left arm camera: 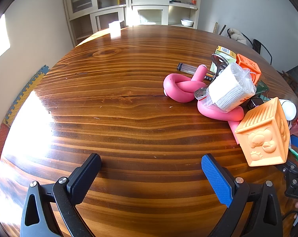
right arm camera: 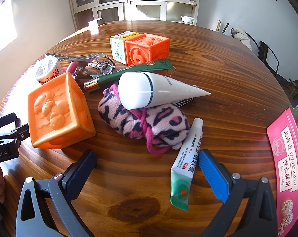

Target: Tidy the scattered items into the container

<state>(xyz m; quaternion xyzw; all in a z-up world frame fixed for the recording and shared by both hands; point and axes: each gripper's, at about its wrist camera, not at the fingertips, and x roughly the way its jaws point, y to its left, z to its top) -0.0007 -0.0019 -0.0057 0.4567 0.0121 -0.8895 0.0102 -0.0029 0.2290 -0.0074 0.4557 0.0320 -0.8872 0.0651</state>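
Note:
A heap of small items lies on a round wooden table (left arm camera: 109, 90). In the right wrist view a pale orange cube (right arm camera: 58, 111) sits left, a pink leopard-print cloth (right arm camera: 158, 124) in the middle with a white tube (right arm camera: 155, 91) on it, and a green-and-white ointment tube (right arm camera: 186, 164) beside my right gripper's blue pad. A pink tin (right arm camera: 287, 164) stands at the right edge. My right gripper (right arm camera: 147, 170) is open and empty. My left gripper (left arm camera: 151, 174) is open over bare wood, left of the pale orange cube (left arm camera: 265, 134), a pink foam rod (left arm camera: 184, 90) and a bagged bandage roll (left arm camera: 230, 87).
Further back lie a bright orange cube (right arm camera: 149, 48), a yellow-green box (right arm camera: 119, 45), a dark green tube (right arm camera: 133, 72), metal tongs (right arm camera: 80, 58) and a clear tube (left arm camera: 188, 68). A white box (left arm camera: 115, 26) stands at the table's far edge. Cabinets (left arm camera: 133, 2) and chairs (right arm camera: 267, 53) are behind.

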